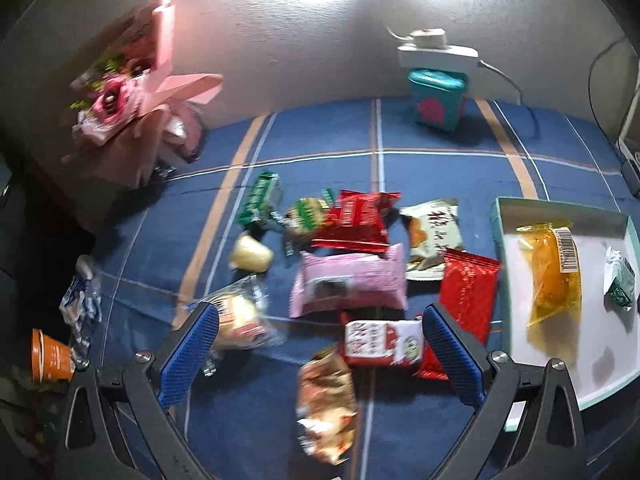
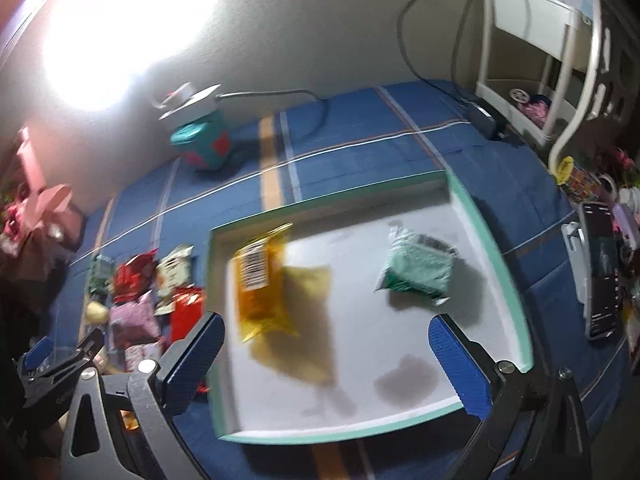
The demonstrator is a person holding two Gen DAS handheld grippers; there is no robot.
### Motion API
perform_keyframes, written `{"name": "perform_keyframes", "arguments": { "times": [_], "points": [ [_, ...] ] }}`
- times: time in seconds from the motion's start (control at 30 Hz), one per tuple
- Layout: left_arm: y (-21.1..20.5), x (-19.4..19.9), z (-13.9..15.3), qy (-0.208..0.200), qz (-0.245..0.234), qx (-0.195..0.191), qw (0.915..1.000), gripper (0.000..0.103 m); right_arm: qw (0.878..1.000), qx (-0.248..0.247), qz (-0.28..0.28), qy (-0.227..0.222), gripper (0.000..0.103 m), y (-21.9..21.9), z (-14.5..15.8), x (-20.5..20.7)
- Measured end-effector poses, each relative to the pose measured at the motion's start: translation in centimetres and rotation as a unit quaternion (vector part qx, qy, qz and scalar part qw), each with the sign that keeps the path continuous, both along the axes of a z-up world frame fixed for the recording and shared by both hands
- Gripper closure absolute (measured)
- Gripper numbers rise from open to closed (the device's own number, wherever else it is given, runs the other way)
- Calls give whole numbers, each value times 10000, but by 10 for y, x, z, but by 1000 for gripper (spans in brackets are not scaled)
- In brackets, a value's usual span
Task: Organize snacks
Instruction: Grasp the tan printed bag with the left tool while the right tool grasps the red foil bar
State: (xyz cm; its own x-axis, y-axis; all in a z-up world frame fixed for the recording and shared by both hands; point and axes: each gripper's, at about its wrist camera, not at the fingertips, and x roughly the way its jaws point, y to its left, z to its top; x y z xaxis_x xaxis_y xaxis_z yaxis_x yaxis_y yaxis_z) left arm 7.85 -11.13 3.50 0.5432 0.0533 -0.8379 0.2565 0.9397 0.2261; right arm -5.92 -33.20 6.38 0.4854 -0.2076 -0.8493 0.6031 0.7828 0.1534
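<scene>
Several snack packets lie on the blue plaid cloth: a pink packet [image 1: 348, 286], a red-and-white packet [image 1: 382, 343], a red packet [image 1: 470, 294] and a brown packet [image 1: 326, 404]. My left gripper [image 1: 318, 344] is open and empty above them. A white tray with a teal rim [image 2: 494, 248] holds a yellow packet [image 2: 262, 284] and a green packet [image 2: 418, 270]. My right gripper [image 2: 326, 354] is open and empty over the tray. The tray [image 1: 498, 224] also shows at the right of the left wrist view. The snack pile [image 2: 138, 304] lies left of the tray.
A teal tin [image 1: 436, 98] with a white power strip [image 1: 438, 50] on it stands by the wall. A pink bouquet [image 1: 132, 92] lies at the far left. An orange cup [image 1: 50, 356] sits at the left edge. A phone [image 2: 602, 272] and a white rack [image 2: 540, 48] are at the right.
</scene>
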Motion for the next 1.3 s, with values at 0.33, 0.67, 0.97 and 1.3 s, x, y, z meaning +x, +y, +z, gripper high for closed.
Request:
{"name": "perform_keyframes", "arguments": {
  "times": [0.33, 0.67, 0.97, 1.3],
  "points": [
    [75, -1, 27, -347, 807, -254, 9958, 2, 9951, 231, 928, -254, 0, 79, 7, 32],
    [131, 9, 22, -211, 1631, -607, 9845, 2, 9831, 337, 1791, -159, 0, 143, -8, 67],
    [127, 18, -3, 310, 1579, -872, 9831, 2, 9820, 474, 1831, 12, 1, 152, -26, 81],
    [103, 23, -48, 1286, 1327, -1380, 9730, 2, 9856, 719, 1489, 357, 31, 131, -63, 97]
  ]
}}
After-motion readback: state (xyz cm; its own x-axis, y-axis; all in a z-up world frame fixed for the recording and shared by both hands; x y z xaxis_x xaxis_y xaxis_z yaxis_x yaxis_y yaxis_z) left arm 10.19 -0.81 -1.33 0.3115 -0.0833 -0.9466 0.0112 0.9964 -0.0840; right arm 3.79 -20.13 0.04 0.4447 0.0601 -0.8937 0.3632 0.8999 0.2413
